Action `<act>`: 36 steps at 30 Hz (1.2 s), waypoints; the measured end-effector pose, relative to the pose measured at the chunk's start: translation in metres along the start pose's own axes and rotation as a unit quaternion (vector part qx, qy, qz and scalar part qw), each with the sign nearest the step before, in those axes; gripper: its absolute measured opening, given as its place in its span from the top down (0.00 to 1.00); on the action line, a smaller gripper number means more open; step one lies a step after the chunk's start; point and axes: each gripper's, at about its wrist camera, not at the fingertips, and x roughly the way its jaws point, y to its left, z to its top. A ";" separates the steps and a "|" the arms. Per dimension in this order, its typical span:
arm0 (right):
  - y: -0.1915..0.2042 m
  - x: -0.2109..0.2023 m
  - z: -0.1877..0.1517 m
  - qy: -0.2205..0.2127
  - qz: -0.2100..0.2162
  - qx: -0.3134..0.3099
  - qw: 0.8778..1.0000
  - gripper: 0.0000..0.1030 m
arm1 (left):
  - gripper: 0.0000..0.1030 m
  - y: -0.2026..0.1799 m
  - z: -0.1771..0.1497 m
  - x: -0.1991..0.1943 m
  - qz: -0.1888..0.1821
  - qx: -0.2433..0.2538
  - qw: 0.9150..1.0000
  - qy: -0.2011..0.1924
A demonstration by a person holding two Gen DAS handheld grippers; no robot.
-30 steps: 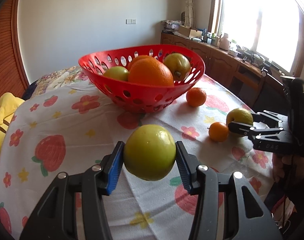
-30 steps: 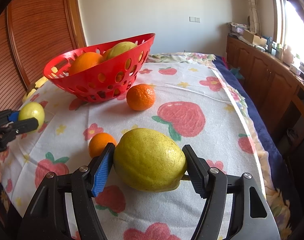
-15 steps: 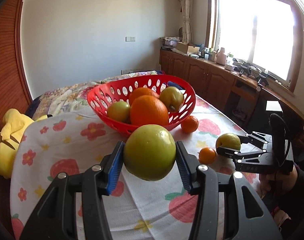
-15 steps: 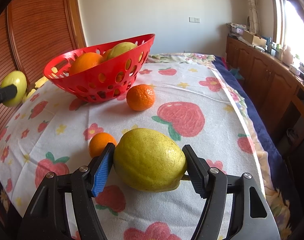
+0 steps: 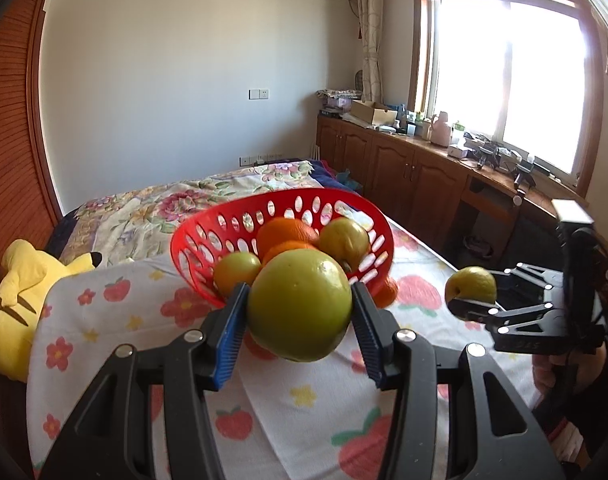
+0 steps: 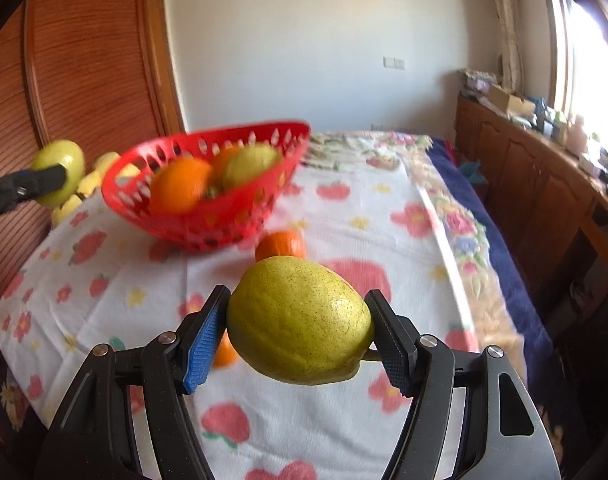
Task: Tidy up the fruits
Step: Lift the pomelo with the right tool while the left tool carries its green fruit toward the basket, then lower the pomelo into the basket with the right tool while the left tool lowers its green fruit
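Left gripper (image 5: 299,314) pinching a round green apple (image 5: 299,306) between blue-padded fingers (image 5: 229,338), lifted clear of the cloth (image 5: 287,412), just in front of the red basket (image 5: 207,276). Right gripper (image 6: 297,340) clamped on a speckled yellow-green pear (image 6: 299,320), fingers (image 6: 201,344) pressed to its two ends, long axis lying crosswise from finger to finger, stem end pointing right past the black pad; also held in the air above the cloth. Seen from the left wrist, that pear (image 5: 471,284) small at the right gripper's tip (image 5: 474,304), well right of the basket. Two fruits gripped, one per gripper. On the cloth below the pear, one small orange (image 6: 225,350) half hidden behind the left finger, and a second orange (image 6: 281,245) farther on, just beside the basket's base. Basket tilted-looking and blurred in the right view; inside, counted from the left wrist view: two oranges (image 5: 285,232) and two green-yellow fruits (image 5: 236,270), partly hidden behind the apple. Beyond the cloth's left edge, one yellow plush toy (image 5: 15,300). Farther back, a flowered bedspread (image 5: 207,200), wooden cabinets (image 5: 408,176) under a bright window (image 5: 508,80).
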 end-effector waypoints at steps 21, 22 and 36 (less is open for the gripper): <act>0.018 0.063 0.128 -0.036 0.080 -0.077 0.993 0.31 | 0.52 0.055 0.061 0.100 0.047 0.006 0.997 0.057; 0.021 0.070 0.131 -0.034 0.084 -0.079 0.993 0.31 | 0.52 0.056 0.061 0.104 0.046 0.006 0.997 0.063; 0.036 0.115 0.138 -0.001 0.094 -0.106 0.990 0.31 | 0.52 0.057 0.064 0.137 0.043 -0.004 0.994 0.103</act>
